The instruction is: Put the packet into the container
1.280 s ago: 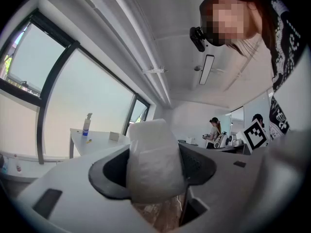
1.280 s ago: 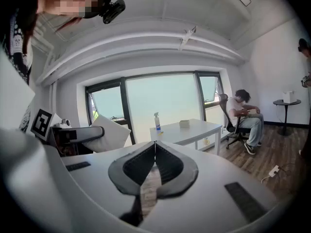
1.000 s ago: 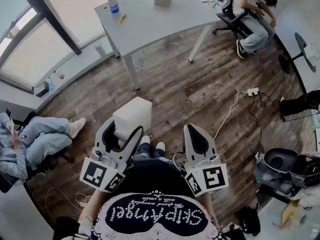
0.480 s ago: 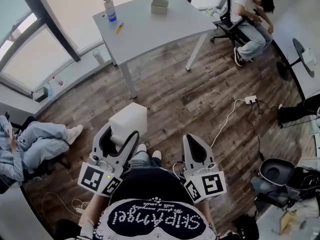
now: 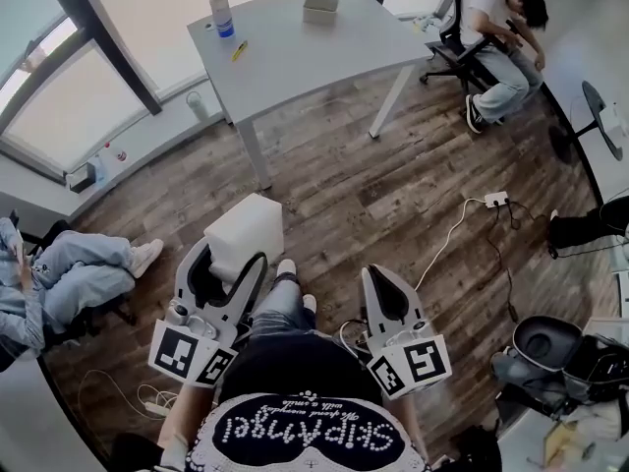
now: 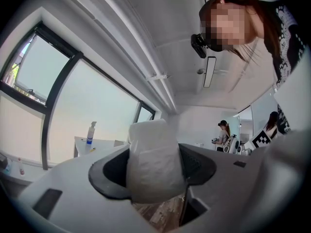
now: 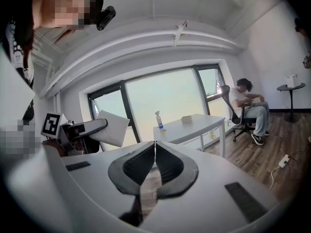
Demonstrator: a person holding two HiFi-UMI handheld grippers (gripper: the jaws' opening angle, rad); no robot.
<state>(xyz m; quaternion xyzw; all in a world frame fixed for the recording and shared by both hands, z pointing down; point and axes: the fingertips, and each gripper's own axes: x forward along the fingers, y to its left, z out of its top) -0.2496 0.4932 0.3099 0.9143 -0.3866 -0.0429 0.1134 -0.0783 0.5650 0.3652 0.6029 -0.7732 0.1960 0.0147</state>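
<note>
Shifted slightly leftward since the earlier frame, the left hand-held gripper [image 5: 236,256] stays clamped on the white packet [image 5: 243,232], well apart from the container [image 5: 320,8] on the desk [image 5: 324,52]. Only the right gripper view shows the right hand-held gripper [image 7: 154,143] with its jaws together and empty.

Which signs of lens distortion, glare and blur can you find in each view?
Head view: fisheye bows the grey rectangular table and floorboards; window panes wash out white. Left gripper view: black corners ring the picture, and the close white crinkled packet looks slightly blurred. Right gripper view: window frames curve, and the panes glare pale.
</note>
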